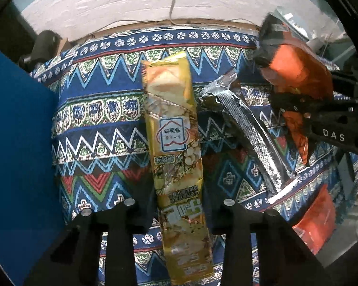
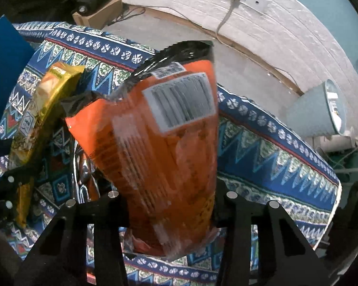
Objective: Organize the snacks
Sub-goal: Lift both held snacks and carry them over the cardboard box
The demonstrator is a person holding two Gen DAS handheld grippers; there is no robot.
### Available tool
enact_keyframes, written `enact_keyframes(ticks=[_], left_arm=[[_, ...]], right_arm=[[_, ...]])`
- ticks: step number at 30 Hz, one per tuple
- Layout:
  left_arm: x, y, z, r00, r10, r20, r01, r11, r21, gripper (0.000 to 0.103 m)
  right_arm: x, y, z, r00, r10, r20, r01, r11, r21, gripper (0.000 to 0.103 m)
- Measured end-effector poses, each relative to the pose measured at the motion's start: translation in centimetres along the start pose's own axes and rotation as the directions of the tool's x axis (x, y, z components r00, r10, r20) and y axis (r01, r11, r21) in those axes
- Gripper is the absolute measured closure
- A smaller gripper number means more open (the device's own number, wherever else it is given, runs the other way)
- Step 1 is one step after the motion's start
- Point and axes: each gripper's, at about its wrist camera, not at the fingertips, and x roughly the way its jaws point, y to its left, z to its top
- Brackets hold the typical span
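Observation:
A long yellow snack packet [image 1: 176, 128] stands up between the fingers of my left gripper [image 1: 180, 205], which is shut on its lower part. In the right wrist view, an orange snack bag [image 2: 160, 143] with a barcode label is tilted toward the camera. My right gripper [image 2: 171, 197] is shut on it, with the pads against both of its sides. The left wrist view also shows this orange bag [image 1: 296, 71] at the upper right, with the right gripper [image 1: 296, 112] on it. The yellow packet [image 2: 47, 100] shows at the left of the right wrist view.
A patterned blue tablecloth [image 1: 102, 124] covers the table. A silver packet [image 1: 248, 128] lies on it, and another orange packet [image 1: 317, 221] lies at the lower right. A blue box wall [image 1: 19, 143] stands at the left. A pale lamp shade [image 2: 317, 109] sits beyond the table's right edge.

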Motion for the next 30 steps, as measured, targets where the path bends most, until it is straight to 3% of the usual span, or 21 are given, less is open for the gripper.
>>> enact_keyframes(ticks=[19, 30], left_arm=[[-7.2, 0.2, -4.0, 0.990, 0.056, 0.131, -0.068, 0.993, 0.091, 0.071], [-12.1, -0.6, -5.8, 0.965, 0.072, 0.252, -0.106, 0.986, 0.127, 0.071]], right_arm=[[-7.4, 1.9, -3.5, 0.996, -0.009, 0.086, 0.005, 0.999, 0.052, 0.061], [-12.0, 3.7, -4.6, 0.989, -0.007, 0.151, -0.001, 0.998, 0.055, 0.061]])
